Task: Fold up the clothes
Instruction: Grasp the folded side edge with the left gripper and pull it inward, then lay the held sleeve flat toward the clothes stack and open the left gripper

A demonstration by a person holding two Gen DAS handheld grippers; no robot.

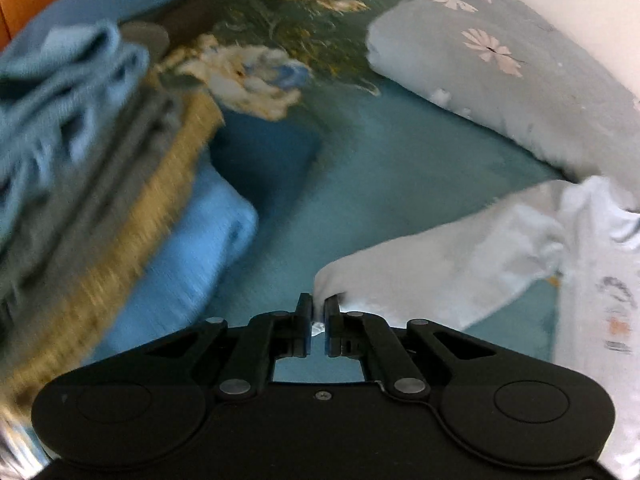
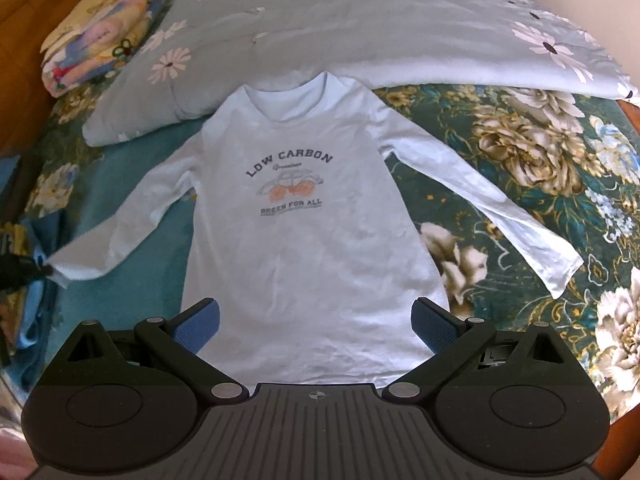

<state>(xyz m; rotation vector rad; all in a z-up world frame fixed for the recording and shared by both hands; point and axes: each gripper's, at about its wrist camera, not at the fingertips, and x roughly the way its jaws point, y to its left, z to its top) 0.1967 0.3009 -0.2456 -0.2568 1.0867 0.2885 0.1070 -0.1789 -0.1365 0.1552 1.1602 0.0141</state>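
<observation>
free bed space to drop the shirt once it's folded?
Bare floral sheet right of the shirt, between its right sleeve and the duvet. Teal strip left of the shirt is narrow. Far left is crowded: clothes stack, left gripper pinching the cuff.

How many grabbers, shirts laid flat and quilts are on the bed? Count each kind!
Grabbers: 2, the left gripper and right gripper
Shirts laid flat: 1, the white shirt
Quilts: 1, the daisy quilt
Total: 4
</observation>
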